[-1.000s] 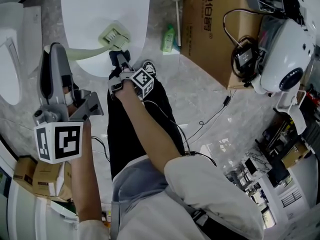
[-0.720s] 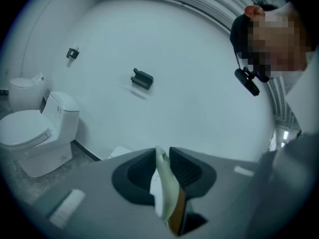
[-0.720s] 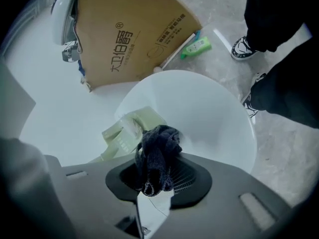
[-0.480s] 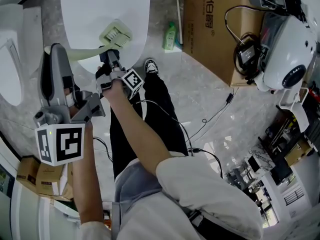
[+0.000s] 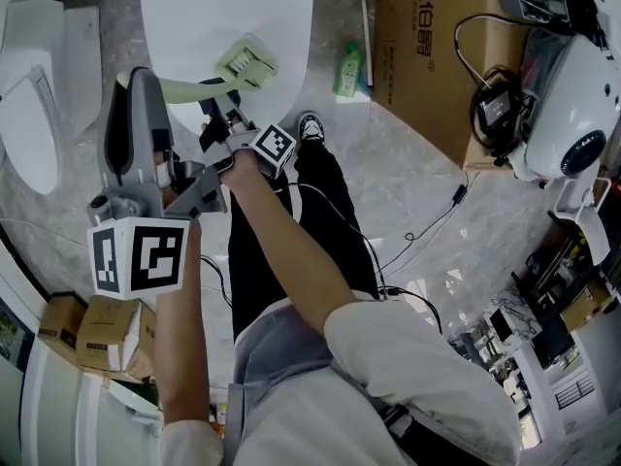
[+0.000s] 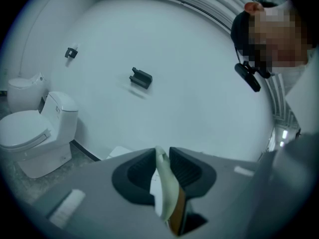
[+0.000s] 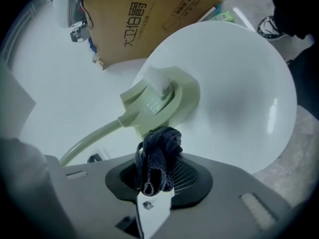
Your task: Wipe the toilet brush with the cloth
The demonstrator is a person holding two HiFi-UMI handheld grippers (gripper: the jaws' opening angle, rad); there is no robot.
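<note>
My left gripper (image 5: 133, 87) (image 6: 160, 156) is shut on the pale green handle of the toilet brush (image 6: 167, 193). The handle curves right to the flat brush head (image 5: 247, 64) (image 7: 159, 97), which hangs over the white oval table (image 5: 223, 8) (image 7: 244, 78). A bunched dark blue cloth (image 7: 158, 158) is pinched in my right gripper (image 5: 215, 105) (image 7: 158, 172). The cloth's top sits just below the brush's neck, so close that I cannot tell whether they touch. In the head view the cloth is mostly hidden behind the right gripper.
A white toilet (image 5: 29, 105) (image 6: 35, 133) stands at the left. A big cardboard box (image 5: 427, 47) (image 7: 144, 19), a green bottle (image 5: 349, 71) and a white machine (image 5: 572, 95) lie to the right. Small boxes (image 5: 87, 333) sit low left. Cables (image 5: 427, 226) trail on the floor.
My right gripper has moved up and left with the cloth, from beside the person's shoe to just under the brush's neck. The left gripper keeps its hold on the handle.
</note>
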